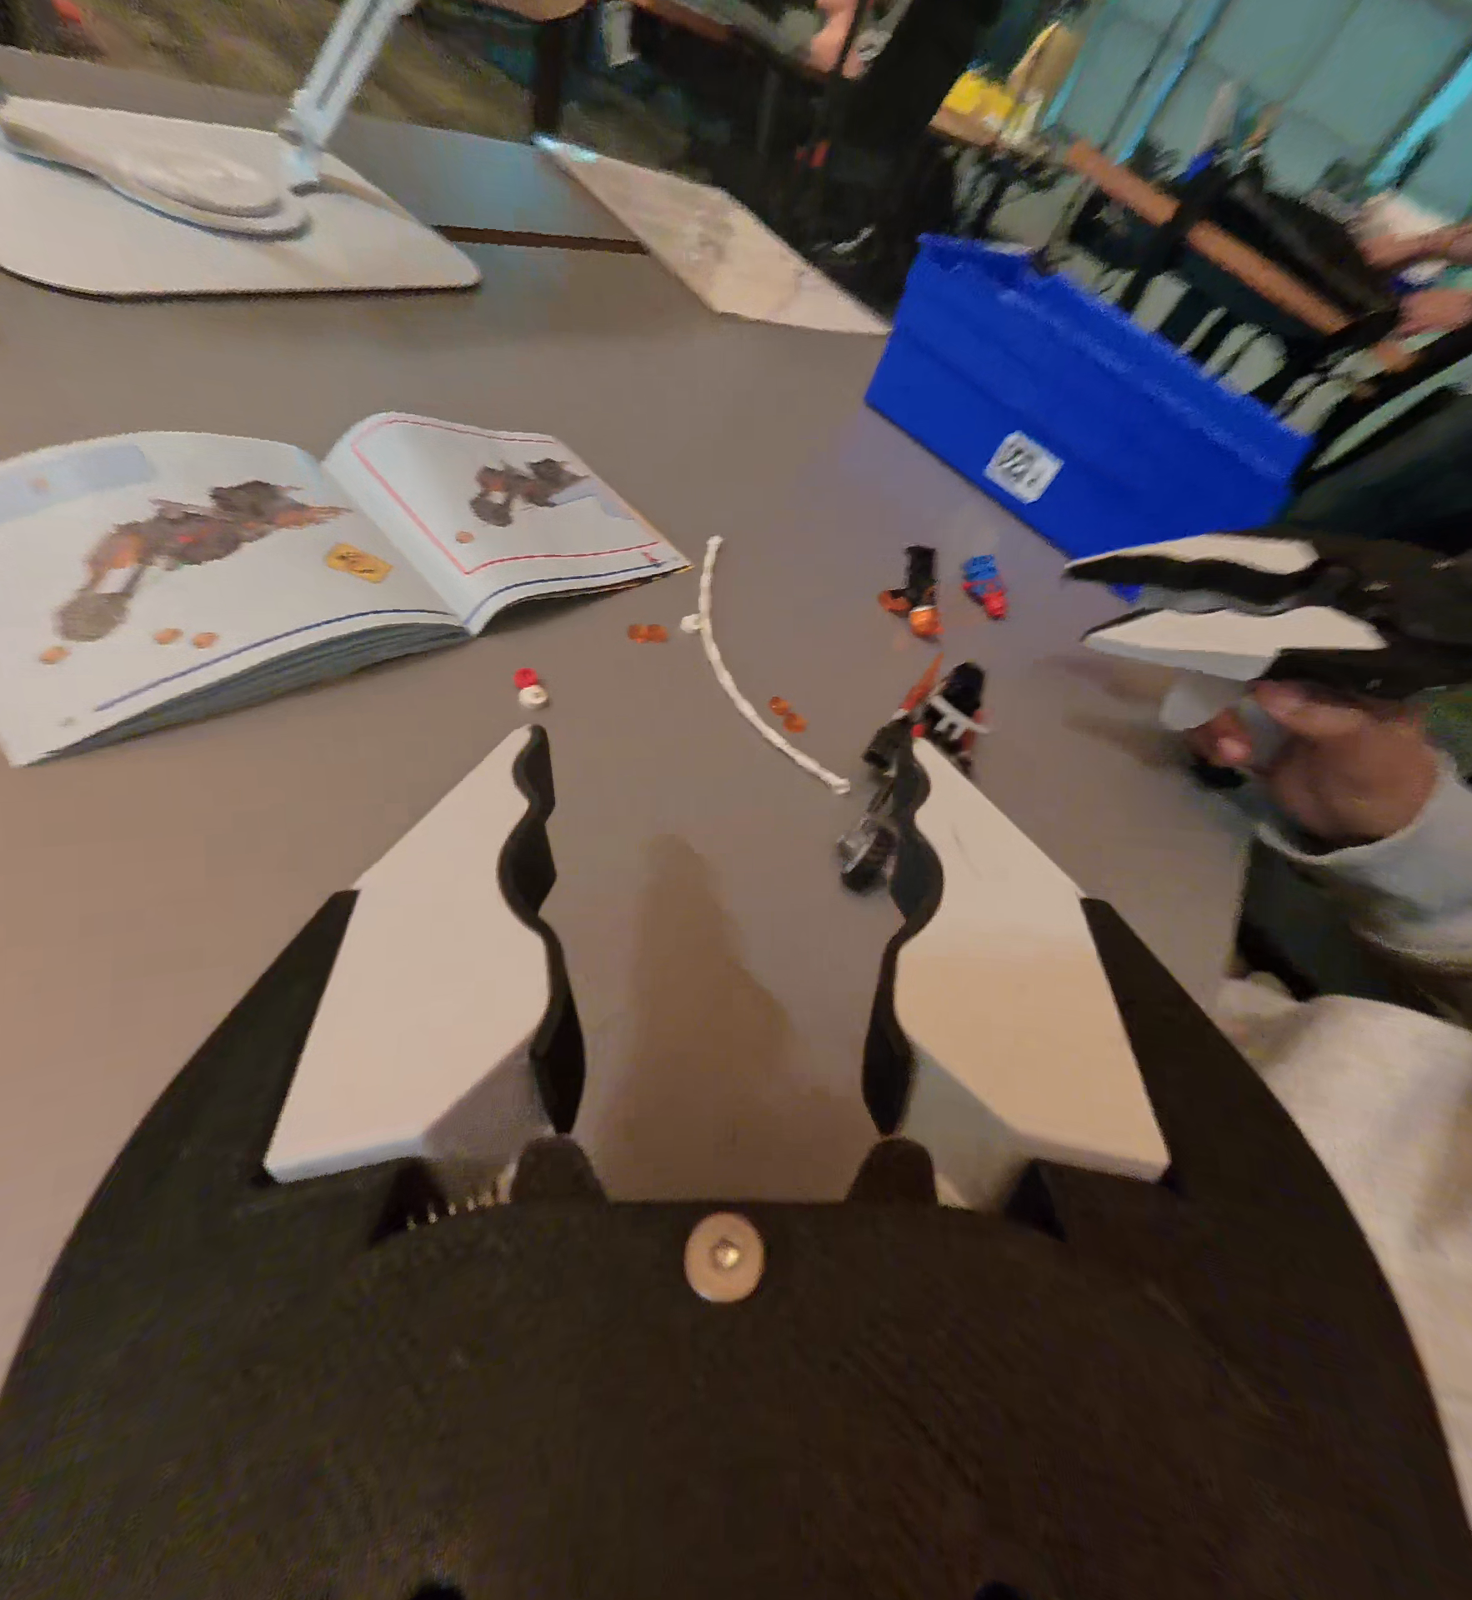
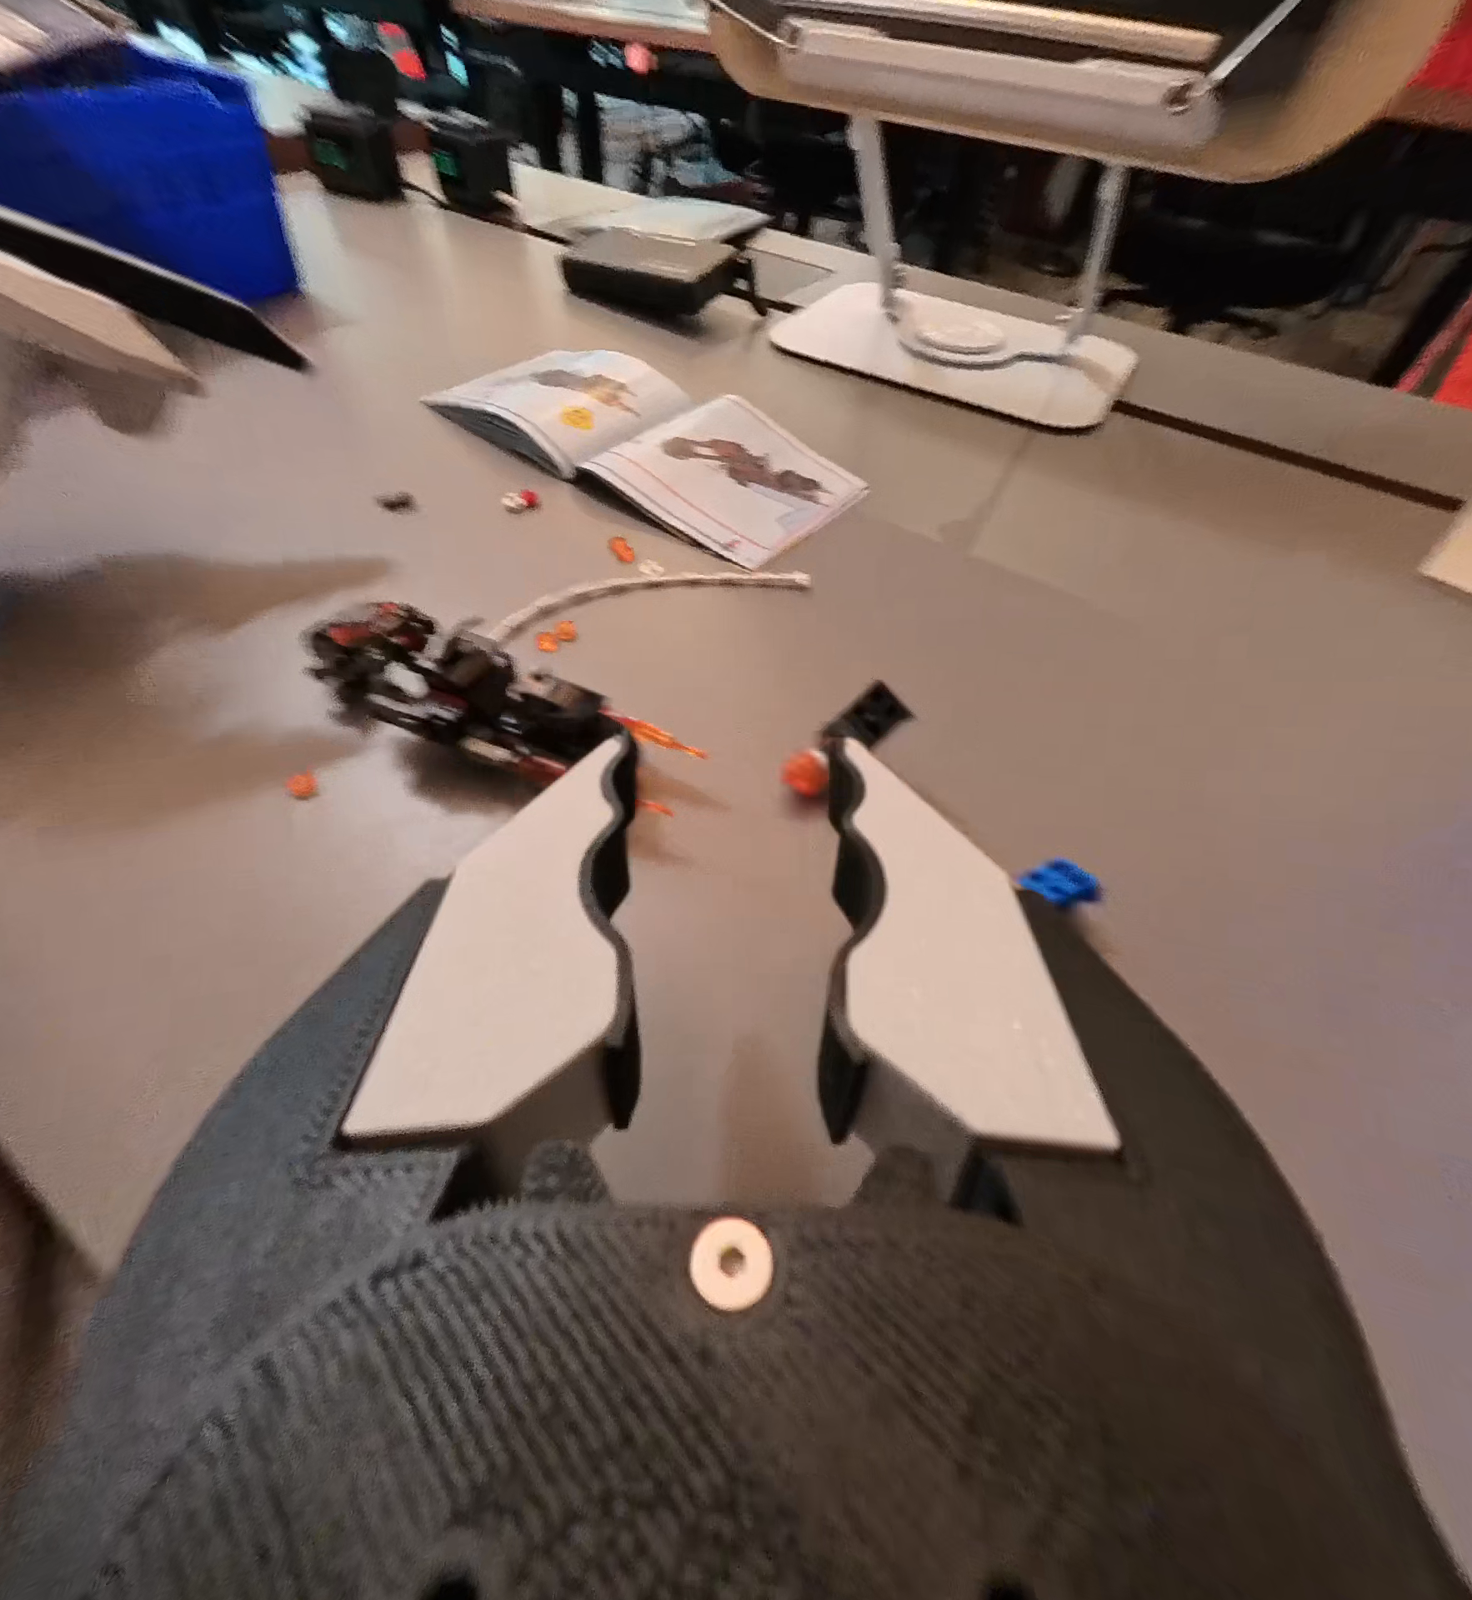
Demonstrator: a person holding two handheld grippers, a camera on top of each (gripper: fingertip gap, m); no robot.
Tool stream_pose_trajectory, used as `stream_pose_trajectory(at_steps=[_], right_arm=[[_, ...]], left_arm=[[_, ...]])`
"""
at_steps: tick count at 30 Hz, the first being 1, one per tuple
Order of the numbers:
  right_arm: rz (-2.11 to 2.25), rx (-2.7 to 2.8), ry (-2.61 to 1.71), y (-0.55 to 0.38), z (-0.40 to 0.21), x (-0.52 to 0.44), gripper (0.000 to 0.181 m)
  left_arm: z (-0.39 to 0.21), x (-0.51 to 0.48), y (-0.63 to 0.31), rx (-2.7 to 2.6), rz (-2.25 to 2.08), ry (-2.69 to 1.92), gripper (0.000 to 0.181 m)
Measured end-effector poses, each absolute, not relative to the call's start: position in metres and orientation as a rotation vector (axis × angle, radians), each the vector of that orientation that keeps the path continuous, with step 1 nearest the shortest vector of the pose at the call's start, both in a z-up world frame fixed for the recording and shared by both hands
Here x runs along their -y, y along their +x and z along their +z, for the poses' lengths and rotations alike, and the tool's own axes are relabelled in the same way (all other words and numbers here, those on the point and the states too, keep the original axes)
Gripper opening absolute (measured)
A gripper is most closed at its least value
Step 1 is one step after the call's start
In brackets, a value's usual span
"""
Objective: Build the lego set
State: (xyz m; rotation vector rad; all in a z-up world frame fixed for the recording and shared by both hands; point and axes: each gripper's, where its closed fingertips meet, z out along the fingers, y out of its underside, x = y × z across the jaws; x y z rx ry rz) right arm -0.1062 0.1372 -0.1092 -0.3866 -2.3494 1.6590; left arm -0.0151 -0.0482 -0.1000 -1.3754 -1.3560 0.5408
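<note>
**Both grippers empty over a half-built bike**

We see the grey worktop (image 1: 196, 866) filling both views, a blue bin (image 1: 1079, 407) at upper right of the left wrist view, and an open manual (image 1: 282, 563) at middle left. Our left gripper (image 1: 719, 753) has its jaws wide apart, holding nothing; our right gripper (image 2: 728, 749) is likewise parted and empty above the worktop.

The bike (image 2: 447, 684), dark with red parts and orange flame pieces, lies on its side left of centre in the right wrist view. A white curved strip (image 1: 741, 675) lies mid-frame beside it, and a blue piece (image 2: 1057, 881) sits at middle right.

An orange head (image 2: 804, 772) rests just beside the right jaw tip. We judge it the likely next pick: centre the jaws on it, close gently so it does not roll away, and steady the bike with the left gripper before pressing parts on.
</note>
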Motion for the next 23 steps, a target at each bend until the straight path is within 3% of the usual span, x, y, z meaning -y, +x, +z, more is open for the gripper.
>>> stream_pose_trajectory(at_steps=[4,8,13,20,23], right_arm=[[1.361,2.253,-0.494,-0.153,-0.124,-0.168,0.075],[1.309,2.244,-0.614,-0.177,-0.129,-0.184,0.087],[1.26,2.344,-0.735,-0.196,-0.144,-0.189,0.105],[1.063,2.522,-0.866,-0.212,-0.178,-0.183,0.136],[1.056,2.542,-0.871,-0.212,-0.181,-0.182,0.139]], left_arm=[[-0.119,0.084,-0.01,1.586,0.786,-1.467,0.117],[-0.129,0.13,0.005,1.756,0.943,-1.414,0.142],[-0.156,0.175,0.022,1.994,0.915,-1.356,0.157],[-0.179,0.204,0.028,2.254,0.947,-1.378,0.157],[-0.179,0.204,0.028,2.256,0.942,-1.372,0.157]])
